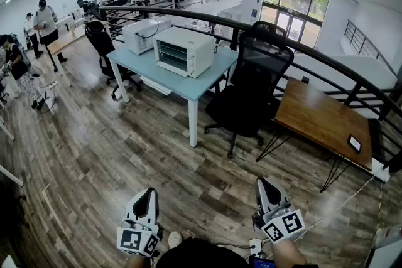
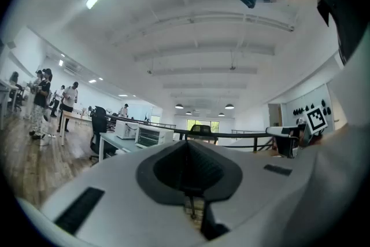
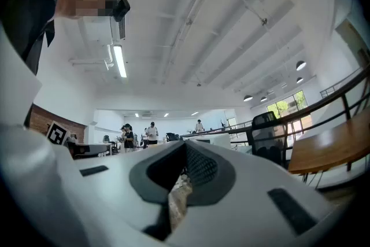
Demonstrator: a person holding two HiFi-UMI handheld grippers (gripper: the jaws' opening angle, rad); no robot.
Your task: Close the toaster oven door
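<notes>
Both tongs, the left gripper (image 1: 148, 192) and the right gripper (image 1: 264, 184), are closed tight and hold nothing. The toaster oven (image 1: 184, 51) sits far away on the blue table (image 1: 191, 86). Walking there, the person may bump the black chair (image 1: 250, 88).

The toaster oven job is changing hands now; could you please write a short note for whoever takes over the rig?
Left hand-held gripper: shut, empty, held low by the person's body.
Right hand-held gripper: shut, empty, also low.
Toaster oven: on the light blue table across the room, far from both grippers. A second white appliance stands behind it.
Done: nothing yet. From this distance I cannot tell how the oven door stands.
Left: walk to the table, keeping clear of the black chair beside it, check the door and push it shut.
</notes>
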